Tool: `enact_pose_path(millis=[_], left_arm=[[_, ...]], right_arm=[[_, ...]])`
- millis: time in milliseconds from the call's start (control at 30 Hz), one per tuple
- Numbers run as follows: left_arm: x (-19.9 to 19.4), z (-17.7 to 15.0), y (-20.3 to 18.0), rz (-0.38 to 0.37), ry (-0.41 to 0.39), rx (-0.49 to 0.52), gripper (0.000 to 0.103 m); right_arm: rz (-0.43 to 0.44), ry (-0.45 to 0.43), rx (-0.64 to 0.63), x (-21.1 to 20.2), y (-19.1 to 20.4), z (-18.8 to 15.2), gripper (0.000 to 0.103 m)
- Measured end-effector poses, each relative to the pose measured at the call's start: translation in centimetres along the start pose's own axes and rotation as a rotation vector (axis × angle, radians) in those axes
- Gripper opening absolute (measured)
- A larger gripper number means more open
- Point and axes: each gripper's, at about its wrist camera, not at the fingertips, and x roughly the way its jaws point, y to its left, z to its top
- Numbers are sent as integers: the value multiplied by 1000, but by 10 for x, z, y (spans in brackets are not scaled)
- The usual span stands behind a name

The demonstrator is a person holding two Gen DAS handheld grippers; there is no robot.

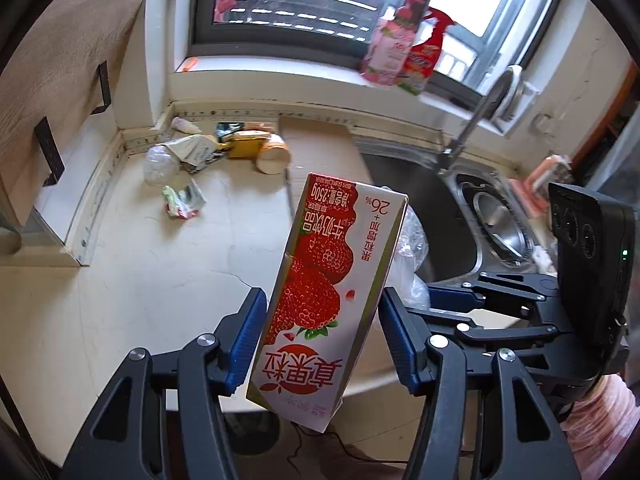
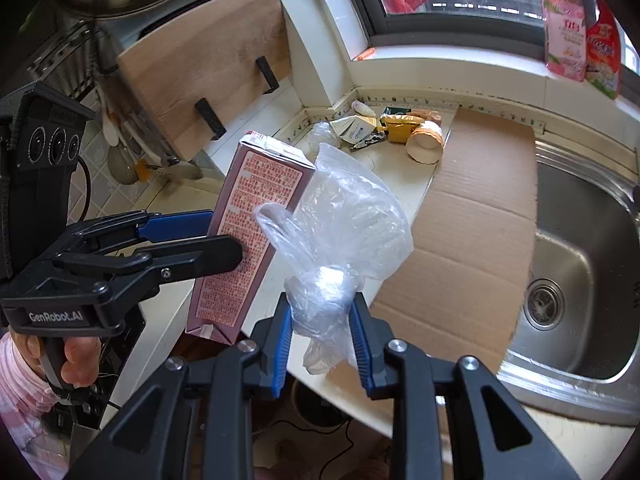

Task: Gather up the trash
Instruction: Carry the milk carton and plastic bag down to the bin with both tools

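We start with the counter point(image 1: 132, 280), pale and cracked, running along under the window to the steel sink point(image 2: 580, 280). A sheet of cardboard point(image 2: 480, 208) lies flat on it beside the sink. In the far corner sits the rest of the trash point(image 1: 212, 148): a paper cup on its side, a yellow pack, a flattened carton, a crushed clear bottle and a small green-and-white wrapper lying apart from the heap.

Nearer to us, our left gripper point(image 1: 322, 336) pinches a strawberry milk carton point(image 1: 328, 280) by its sides, tilted and held clear above the counter's edge. Our right gripper point(image 2: 322, 334) is pressed in on the bunched neck of a clear plastic bag point(image 2: 344, 224), which billows up just beside the carton, touching it or nearly so.

We judge the step in hand to be bagging the carton. The bag's mouth is not open towards the carton, as far as we can tell, so the next move calls for finding the opening, lining the carton's end up with it, and letting go only once the carton is inside.
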Motion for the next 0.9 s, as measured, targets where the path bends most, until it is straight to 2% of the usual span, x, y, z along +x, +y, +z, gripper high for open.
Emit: enact_pose_path(millis=[233, 467, 633, 900], left_arm=[[-44, -57, -33, -82, -72, 33, 56], [-54, -121, -42, -182, -36, 68, 56], [-44, -167, -35, -161, 6, 83, 56], [-10, -235, 0, -90, 97, 32, 56]], right_arm=[[-50, -17, -39, -47, 31, -47, 28], [-68, 23, -79, -61, 60, -104, 28], [-63, 50, -81, -51, 73, -142, 28], [-26, 143, -81, 8, 81, -197, 27]])
